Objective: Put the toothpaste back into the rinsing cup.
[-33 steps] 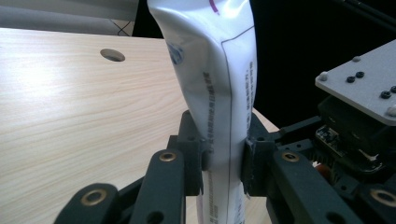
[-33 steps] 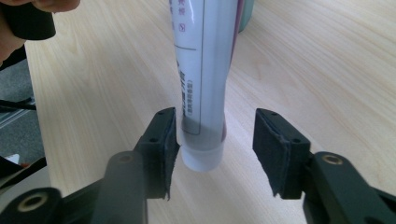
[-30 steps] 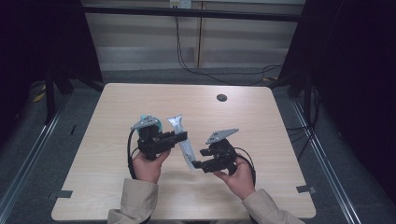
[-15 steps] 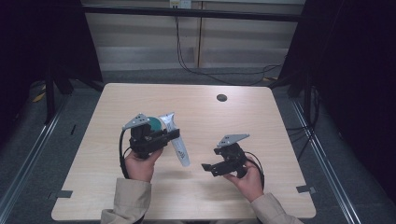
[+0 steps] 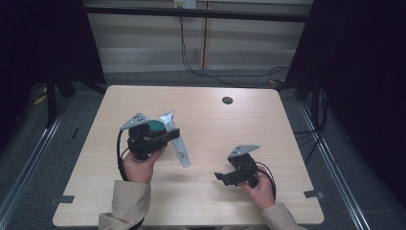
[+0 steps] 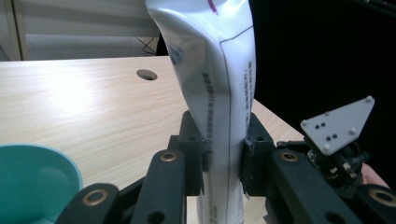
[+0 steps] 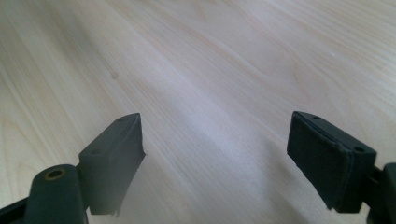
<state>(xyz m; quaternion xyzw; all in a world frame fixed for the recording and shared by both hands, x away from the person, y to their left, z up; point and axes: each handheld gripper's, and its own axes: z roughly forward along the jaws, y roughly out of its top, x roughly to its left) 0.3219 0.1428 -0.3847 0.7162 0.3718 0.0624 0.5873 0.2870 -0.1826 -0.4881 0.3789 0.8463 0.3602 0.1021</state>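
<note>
step: left gripper [image 5: 165,136] jaws clamp white plastic squeeze tube [image 5: 176,142] mid-body, aloft at table's [image 5: 268,129] 9 o'clock | right gripper [image 5: 225,176] jaws wide, empty, 5 o'clock | next: likely regrasp or set down

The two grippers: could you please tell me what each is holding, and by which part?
The left gripper clamps a white tube across its middle, both jaws pressing its flat sides. The right gripper holds nothing; its jaws stand wide apart over the table.

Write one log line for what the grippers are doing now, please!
left gripper: shut on tube, lifted off table | right gripper: open, holding nothing, above table
</note>
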